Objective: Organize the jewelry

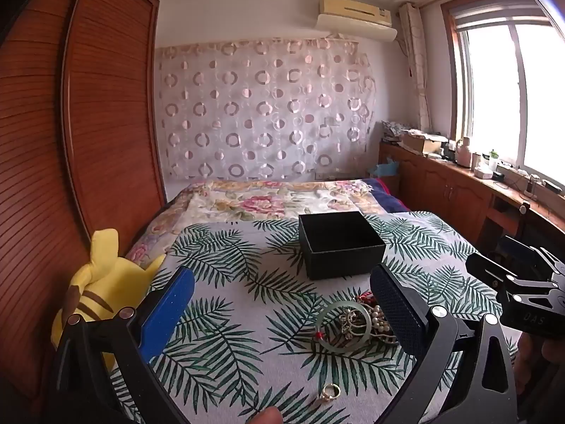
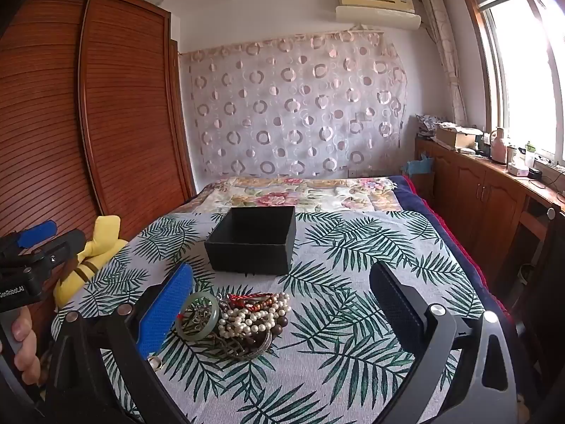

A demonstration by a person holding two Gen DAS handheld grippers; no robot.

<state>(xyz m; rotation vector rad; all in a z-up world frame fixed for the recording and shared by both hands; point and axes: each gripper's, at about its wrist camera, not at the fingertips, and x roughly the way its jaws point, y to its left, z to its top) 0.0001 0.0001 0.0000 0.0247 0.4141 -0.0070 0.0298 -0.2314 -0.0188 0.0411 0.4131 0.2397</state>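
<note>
1. A square black cardboard box (image 2: 252, 238) with no lid sits open side up on the palm-leaf printed bedspread (image 2: 353, 335). It serves as the landmark; its sides run roughly along and across the bed.
2. Nearer the cameras than the box lies a heap of jewelry (image 2: 243, 321): a pale green jade bangle (image 2: 197, 316) lying flat at the heap's left edge, white pearl strands (image 2: 247, 316) beside it, red cord and brown beads toward the box. The heap's long axis runs left to right, across the bed.
3. A small gold ring (image 1: 330, 392) lies alone, farther from the box than the heap.
4. The left claw (image 1: 282, 304) is spread wide and empty above the bedspread, on the near side of the box, the heap by its right finger.
5. The right claw (image 2: 282, 304) is likewise spread wide and grips nothing, the bangle just beside its blue pad.
6. Readable writing: "GenRobot.AI" on the left device's body in the right wrist view; "DAS" on the right device in the left wrist view.
7. A yellow plush toy (image 1: 99, 293) lies left of the box, at the bed's edge.
</note>
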